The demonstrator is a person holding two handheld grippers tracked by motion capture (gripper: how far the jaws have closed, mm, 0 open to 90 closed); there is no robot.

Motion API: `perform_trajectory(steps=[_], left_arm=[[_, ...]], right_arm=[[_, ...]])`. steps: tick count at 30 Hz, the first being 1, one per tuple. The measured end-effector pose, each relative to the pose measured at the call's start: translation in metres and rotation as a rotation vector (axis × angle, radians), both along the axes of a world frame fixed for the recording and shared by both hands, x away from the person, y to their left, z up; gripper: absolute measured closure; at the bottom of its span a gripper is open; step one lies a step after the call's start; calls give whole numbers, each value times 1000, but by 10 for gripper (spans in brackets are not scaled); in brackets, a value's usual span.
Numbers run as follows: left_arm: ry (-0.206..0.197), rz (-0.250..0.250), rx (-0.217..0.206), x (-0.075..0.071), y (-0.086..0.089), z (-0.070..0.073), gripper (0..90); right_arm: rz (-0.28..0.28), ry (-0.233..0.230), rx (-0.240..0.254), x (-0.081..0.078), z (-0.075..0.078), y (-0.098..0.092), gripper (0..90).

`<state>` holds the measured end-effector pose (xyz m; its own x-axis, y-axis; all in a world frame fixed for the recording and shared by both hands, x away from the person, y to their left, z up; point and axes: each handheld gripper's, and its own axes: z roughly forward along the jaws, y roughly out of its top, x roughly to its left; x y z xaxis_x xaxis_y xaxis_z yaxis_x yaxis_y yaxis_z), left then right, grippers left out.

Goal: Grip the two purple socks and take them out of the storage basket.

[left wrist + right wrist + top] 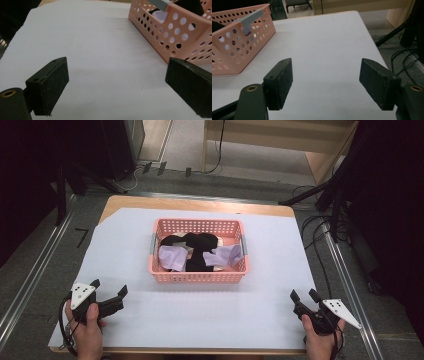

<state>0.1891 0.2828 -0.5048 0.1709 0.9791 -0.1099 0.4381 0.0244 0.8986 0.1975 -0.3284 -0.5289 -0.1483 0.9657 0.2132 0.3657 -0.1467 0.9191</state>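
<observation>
Left black two-jaw gripper (109, 290) rests near the table's front-left corner on the white sheet (125, 250), jaws spread wide, nothing between them. Centre, farther back: pink perforated plastic basket (200, 276) holding black and lilac cloth pieces (172, 257). Right black two-jaw gripper (304, 295) near the front-right corner, jaws also spread, empty.

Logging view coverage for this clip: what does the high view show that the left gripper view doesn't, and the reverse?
High view alone: the black and lilac cloth pieces piled in the pink basket, both hands, the right gripper and the floor cables. Left gripper view alone: a close look at the left gripper with its jaws spread wide, nothing between them. Shared: the basket, its grey handle and the white table cover.
</observation>
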Motion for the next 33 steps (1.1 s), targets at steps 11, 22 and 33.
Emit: perform_trajectory(steps=[11,22,33], left_arm=[[-19,-20,6,-2,0,0,67],[-23,-37,14,-3,-1,0,72],[-8,-40,32,-2,-4,0,72]], right_arm=[[-90,4,-56,0,2,6,326],[-26,4,-29,13,32,40,409],[45,11,-31,39,58,86,423]])
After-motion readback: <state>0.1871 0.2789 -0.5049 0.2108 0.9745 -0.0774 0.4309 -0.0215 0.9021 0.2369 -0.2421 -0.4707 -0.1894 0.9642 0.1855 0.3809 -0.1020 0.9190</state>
